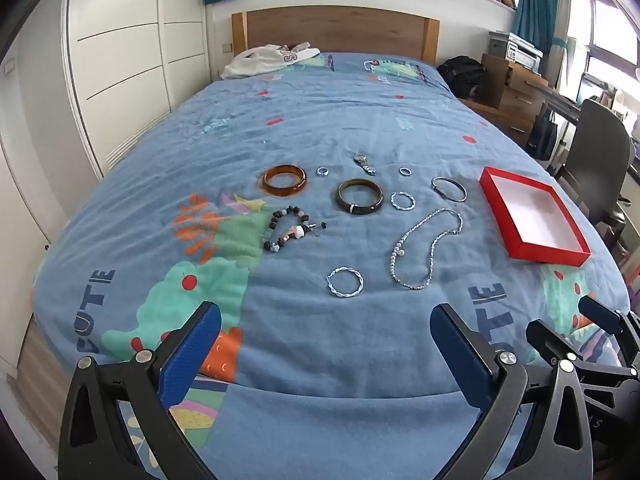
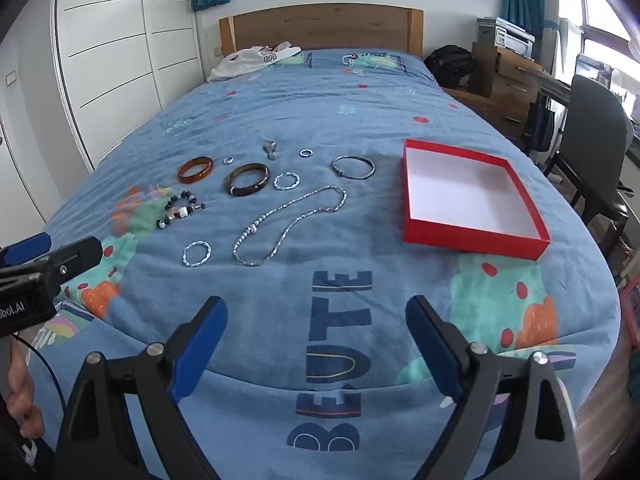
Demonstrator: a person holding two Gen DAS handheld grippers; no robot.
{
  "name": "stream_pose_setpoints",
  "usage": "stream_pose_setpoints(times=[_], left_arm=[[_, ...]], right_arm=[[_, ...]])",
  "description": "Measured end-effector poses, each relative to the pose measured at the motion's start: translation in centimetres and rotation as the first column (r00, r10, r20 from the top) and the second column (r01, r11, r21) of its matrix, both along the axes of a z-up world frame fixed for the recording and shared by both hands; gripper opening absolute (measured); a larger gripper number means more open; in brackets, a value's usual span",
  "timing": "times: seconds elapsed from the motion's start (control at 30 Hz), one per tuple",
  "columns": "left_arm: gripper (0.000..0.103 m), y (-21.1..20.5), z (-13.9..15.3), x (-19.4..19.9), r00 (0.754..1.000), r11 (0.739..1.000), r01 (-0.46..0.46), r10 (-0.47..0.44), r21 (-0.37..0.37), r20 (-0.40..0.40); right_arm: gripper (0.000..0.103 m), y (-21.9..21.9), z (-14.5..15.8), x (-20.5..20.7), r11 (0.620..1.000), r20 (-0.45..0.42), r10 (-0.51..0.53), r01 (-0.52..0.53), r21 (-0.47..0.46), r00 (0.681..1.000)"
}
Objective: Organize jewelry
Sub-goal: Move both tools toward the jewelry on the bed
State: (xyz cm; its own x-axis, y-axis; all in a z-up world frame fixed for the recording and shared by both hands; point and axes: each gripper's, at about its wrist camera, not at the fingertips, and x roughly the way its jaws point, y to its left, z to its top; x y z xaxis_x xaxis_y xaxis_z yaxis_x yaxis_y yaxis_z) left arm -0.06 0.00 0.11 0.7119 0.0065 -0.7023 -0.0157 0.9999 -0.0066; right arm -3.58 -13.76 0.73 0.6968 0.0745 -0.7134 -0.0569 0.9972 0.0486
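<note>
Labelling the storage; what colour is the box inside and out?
The box is red outside, white inside; clearest in the right wrist view.

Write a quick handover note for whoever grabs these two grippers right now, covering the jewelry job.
Left gripper: open, empty, hovering over the near edge of the blue patterned bedspread.
Right gripper: open, empty, hovering nearer the shallow red cardboard box.
Box: on the bedspread to the right, white inside, nothing in it.
Loose on the bedspread, left of the box: amber bangle, dark brown bangle, black beaded bracelet, long silver chain necklace, thin silver bangle, two twisted silver hoops, two small rings, silver watch.
Done: nothing.
Left: every piece, presumably into the box.
</note>
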Motion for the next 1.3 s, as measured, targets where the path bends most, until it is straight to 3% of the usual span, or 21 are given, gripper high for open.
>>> stream_pose_setpoints(times=[0.43,0.67,0.8,1.3], left_arm=[[0.102,0.1,-1.0,0.1,0.999,1.000,0.003,-0.004,-0.008,-0.043],[0.102,0.0,-1.2,0.2,0.999,1.000,0.005,-0.005,-0.012,-0.031],[0.102,-0.6,-1.3,0.1,1.000,1.000,0.007,-0.007,0.022,-0.010],[0.102,-0.6,-2.1,1.1,0.999,1.000,0.020,-0.019,0.008,-0.049]], right_arm=[[0.091,-0.2,0.1,0.4,1.000,-0.013,-0.010,0.010,-0.012,1.000],[0.091,-0.4,0.1,0.4,1.000,-0.009,-0.014,0.014,-0.014,1.000],[0.091,-0.6,0.0,0.6,1.000,-0.010,-0.018,0.018,-0.017,1.000],[0.091,-0.6,-0.1,1.2,1.000,-0.013,-0.012,0.011,-0.025,1.000]])
